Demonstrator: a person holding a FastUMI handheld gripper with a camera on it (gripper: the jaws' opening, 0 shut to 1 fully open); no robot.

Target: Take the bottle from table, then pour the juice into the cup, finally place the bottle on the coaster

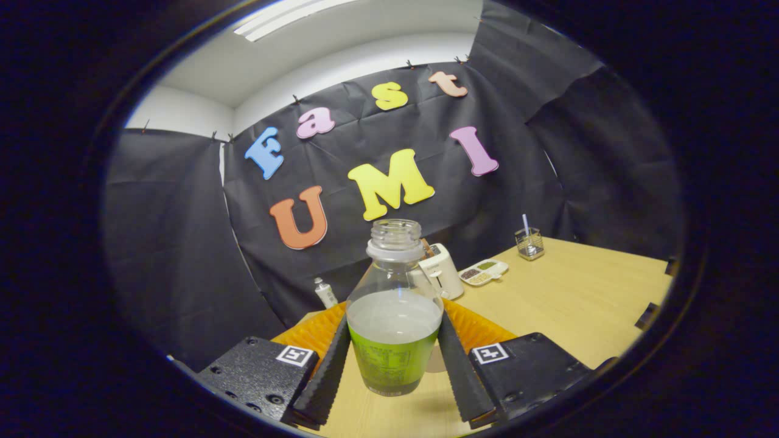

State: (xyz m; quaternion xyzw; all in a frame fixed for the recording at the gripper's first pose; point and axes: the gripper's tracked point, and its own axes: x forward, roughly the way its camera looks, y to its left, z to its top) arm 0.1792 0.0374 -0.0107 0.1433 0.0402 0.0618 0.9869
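Both my fingers (328,371) press the sides of the bottle (394,316), gripper (394,365) clamped on its green label. Its cap is off, pale juice filling the lower half. Beyond it lies an orange mat (481,325); farther off on the table (578,304), a toaster (443,271), tray (484,272) and wire holder (529,243).

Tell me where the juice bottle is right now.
In the gripper view, the bottle sits upright between the claw's two fingers, which press on its sides. The orange coaster lies just behind it, with the white toaster beyond.
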